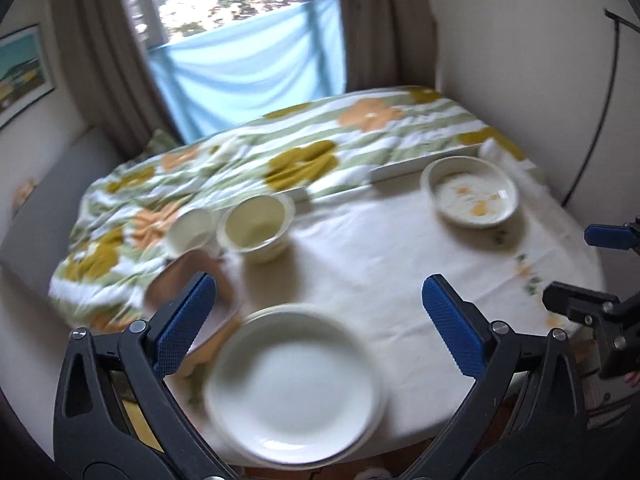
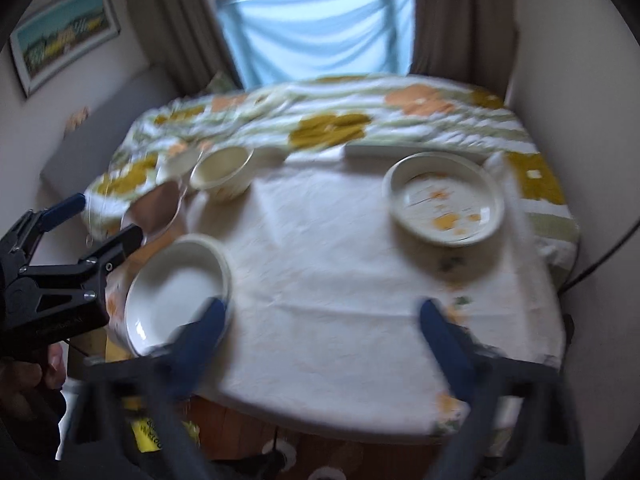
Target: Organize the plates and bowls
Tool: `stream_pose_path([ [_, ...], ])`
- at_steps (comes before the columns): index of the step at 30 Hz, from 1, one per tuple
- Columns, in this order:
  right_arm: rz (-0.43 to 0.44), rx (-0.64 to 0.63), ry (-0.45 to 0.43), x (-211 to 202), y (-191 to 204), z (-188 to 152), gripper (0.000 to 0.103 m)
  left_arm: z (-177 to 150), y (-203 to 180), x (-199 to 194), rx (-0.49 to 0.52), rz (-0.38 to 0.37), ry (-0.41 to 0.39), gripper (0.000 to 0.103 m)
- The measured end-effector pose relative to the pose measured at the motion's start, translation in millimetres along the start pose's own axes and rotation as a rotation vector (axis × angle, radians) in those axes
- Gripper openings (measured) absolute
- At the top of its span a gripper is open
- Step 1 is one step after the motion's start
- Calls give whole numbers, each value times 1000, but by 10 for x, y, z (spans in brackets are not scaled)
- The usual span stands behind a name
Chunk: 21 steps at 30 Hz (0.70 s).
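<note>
A white deep plate (image 1: 294, 384) sits at the table's near edge, below my open, empty left gripper (image 1: 316, 324); it also shows in the right wrist view (image 2: 176, 292). A flower-patterned plate (image 1: 472, 192) (image 2: 444, 200) lies at the far right. A cream bowl (image 1: 258, 226) (image 2: 222, 172) and a small white cup (image 1: 190, 230) (image 2: 176, 164) stand at the far left, with a brown plate (image 1: 188, 280) (image 2: 154, 208) beside them. My right gripper (image 2: 320, 324) is open and empty above the bare cloth; it also shows at the left wrist view's right edge (image 1: 592, 272).
The round table (image 2: 340, 300) has a white cloth, and a rumpled flowered cloth (image 1: 280, 148) covers its far half. A flat white tray edge (image 1: 420, 166) lies behind the patterned plate. Walls stand close on the right. A window with curtains is behind.
</note>
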State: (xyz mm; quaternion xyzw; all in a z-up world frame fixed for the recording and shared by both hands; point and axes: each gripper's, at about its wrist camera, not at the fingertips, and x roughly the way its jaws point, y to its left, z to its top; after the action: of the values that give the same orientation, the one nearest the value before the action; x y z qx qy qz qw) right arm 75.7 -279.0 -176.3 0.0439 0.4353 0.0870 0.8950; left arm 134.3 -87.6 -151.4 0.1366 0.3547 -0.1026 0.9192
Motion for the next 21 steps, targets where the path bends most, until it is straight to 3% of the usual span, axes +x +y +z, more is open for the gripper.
stream_pose_path([
  [4,-51,15,-33,-174,-378,-55,100,289,-319,128,14,-109,5,103],
  [8,-132,67,-7,-228,-782,-23,100,582,-579,333,33,-233,30,103],
  [11,-166,155,-26,-241,-1044,29,100,859,-707,686,38,-347,85,103],
  [14,-159,270,27,-75,-1316,85,100,1099,-839,1205,71,-436,145,102],
  [16,-133,332,44,52,-1427,100,100,1205,-930,1535,102,-470,183,100],
  [18,-136,374,55,180,-1499,130,100,1251,-995,1873,126,-495,235,91],
  [21,-123,444,74,419,-1598,196,100,1284,-1098,2349,162,-510,305,89],
])
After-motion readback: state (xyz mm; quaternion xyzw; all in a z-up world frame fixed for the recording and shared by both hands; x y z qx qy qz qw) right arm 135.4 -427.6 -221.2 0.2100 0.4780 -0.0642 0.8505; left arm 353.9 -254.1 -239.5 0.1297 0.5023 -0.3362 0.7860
